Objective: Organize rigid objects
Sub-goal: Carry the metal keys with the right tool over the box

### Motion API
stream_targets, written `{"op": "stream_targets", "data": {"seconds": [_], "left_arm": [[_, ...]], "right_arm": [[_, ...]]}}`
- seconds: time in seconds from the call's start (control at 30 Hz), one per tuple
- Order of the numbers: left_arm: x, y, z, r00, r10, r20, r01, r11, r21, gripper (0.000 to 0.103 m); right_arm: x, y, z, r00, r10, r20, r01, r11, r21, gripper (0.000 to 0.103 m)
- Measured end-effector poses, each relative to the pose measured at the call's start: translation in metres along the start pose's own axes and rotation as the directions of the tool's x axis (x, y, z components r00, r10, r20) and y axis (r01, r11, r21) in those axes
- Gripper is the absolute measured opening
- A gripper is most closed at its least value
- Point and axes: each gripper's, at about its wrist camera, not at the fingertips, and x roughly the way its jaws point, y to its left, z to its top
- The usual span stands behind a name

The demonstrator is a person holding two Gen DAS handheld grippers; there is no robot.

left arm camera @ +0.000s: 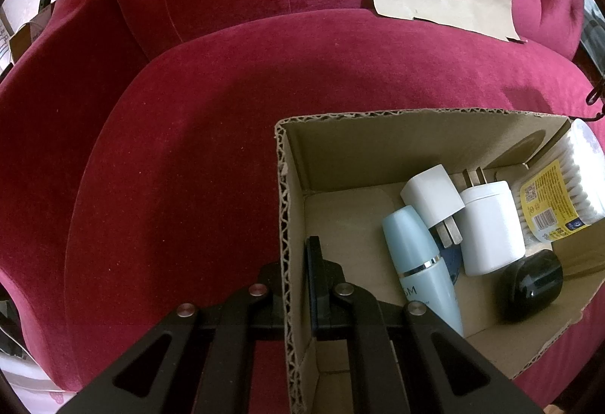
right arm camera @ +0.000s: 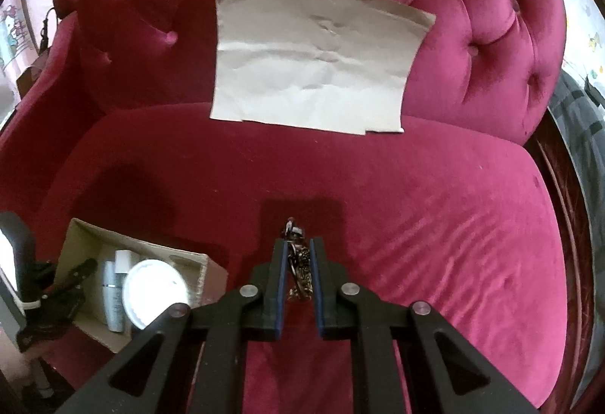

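- Left gripper (left arm camera: 298,285): its two black fingers are clamped tight on the box wall (left arm camera: 284,225), one finger outside and one inside.
- Right gripper (right arm camera: 298,262): held above the seat, its blue-padded fingers (right arm camera: 280,281) nearly together, pinching a small dark trinket (right arm camera: 300,272).

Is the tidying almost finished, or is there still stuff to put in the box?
Nearly done, it looks like. The cardboard box on the red sofa already holds a blue bottle, a white charger, a white jar, cotton swabs and a black object. The left gripper clamps the box wall. The right gripper holds a keychain, not yet boxed. Nothing else loose shows except a paper sheet.
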Motion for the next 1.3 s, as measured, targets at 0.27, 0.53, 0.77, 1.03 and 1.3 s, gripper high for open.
{"op": "stream_targets", "data": {"seconds": [0.27, 0.53, 0.77, 1.03, 1.3], "left_arm": [[-0.001, -0.001, 0.0, 1.0, 0.0, 0.001, 0.0, 1.0, 0.0, 0.006], [-0.002, -0.001, 0.0, 1.0, 0.001, 0.004, -0.001, 1.0, 0.0, 0.006], [-0.001, -0.001, -0.001, 1.0, 0.0, 0.005, 0.0, 1.0, 0.001, 0.006], [-0.001, -0.001, 0.0, 1.0, 0.0, 0.003, 0.0, 1.0, -0.002, 0.006], [-0.002, -0.001, 0.0, 1.0, -0.001, 0.003, 0.001, 1.0, -0.002, 0.006]], "right_arm": [[-0.021, 0.029, 0.004, 0.999, 0.041, 0.023, -0.04, 0.998, -0.048, 0.01], [-0.039, 0.068, 0.008, 0.992, 0.12, 0.037, -0.116, 0.988, -0.101, 0.01], [-0.043, 0.102, 0.006, 0.984, 0.175, 0.028, -0.169, 0.975, -0.143, 0.01], [-0.036, 0.128, -0.004, 0.978, 0.209, 0.001, -0.206, 0.963, -0.173, 0.01], [-0.02, 0.145, -0.015, 0.974, 0.224, -0.036, -0.227, 0.956, -0.188, 0.01]]}}
